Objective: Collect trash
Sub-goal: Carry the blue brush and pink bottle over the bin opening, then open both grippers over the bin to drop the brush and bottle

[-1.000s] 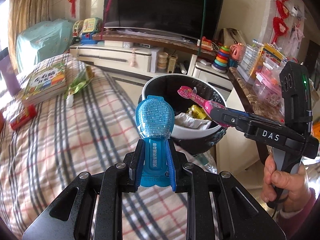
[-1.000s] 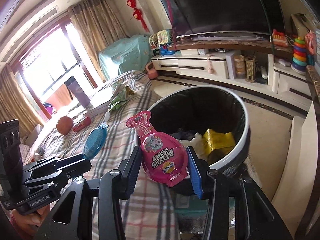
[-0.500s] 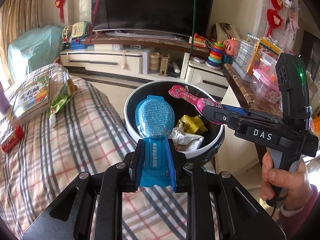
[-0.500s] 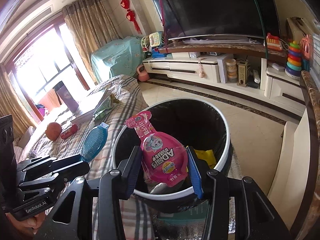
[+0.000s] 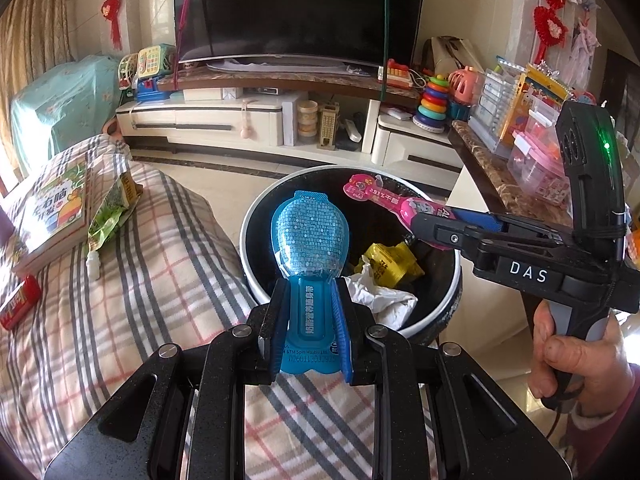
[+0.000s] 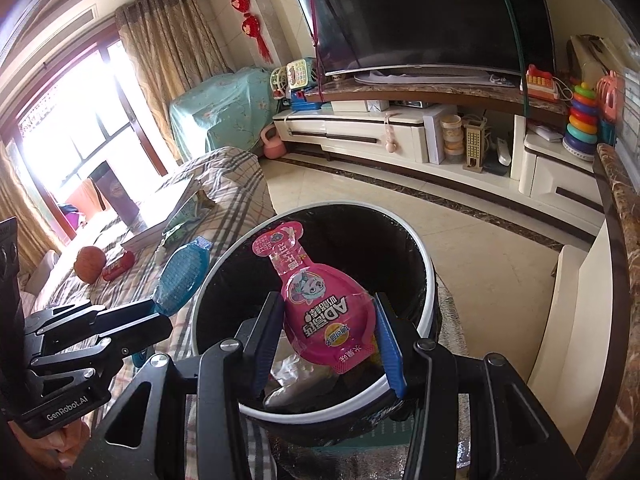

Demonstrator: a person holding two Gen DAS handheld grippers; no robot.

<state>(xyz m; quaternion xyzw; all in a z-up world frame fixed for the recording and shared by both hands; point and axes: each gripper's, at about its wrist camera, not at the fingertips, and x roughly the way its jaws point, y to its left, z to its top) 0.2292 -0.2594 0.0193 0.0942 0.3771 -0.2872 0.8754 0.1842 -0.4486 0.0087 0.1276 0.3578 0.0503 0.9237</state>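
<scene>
My left gripper (image 5: 308, 312) is shut on a blue plastic pouch (image 5: 309, 236), which pokes out over the near rim of the round bin (image 5: 256, 280). My right gripper (image 6: 326, 330) is shut on a pink pouch (image 6: 320, 304) and holds it above the bin's opening (image 6: 424, 264). In the left wrist view the right gripper (image 5: 440, 232) reaches in from the right with the pink pouch (image 5: 376, 194) over the bin. In the right wrist view the left gripper (image 6: 156, 316) shows at the left with the blue pouch (image 6: 182, 274). Yellow and white rubbish (image 5: 384, 280) lies inside the bin.
A plaid-covered surface (image 5: 132, 280) left of the bin carries a book (image 5: 52, 208), a green wrapper (image 5: 110, 212) and a red packet (image 5: 18, 306). A TV cabinet (image 5: 248, 120) stands behind, a marble-topped counter (image 5: 500, 184) with toys to the right.
Both grippers have moved toward the bin, which now sits closer and more central in each view. Each pouch stays gripped as before.
</scene>
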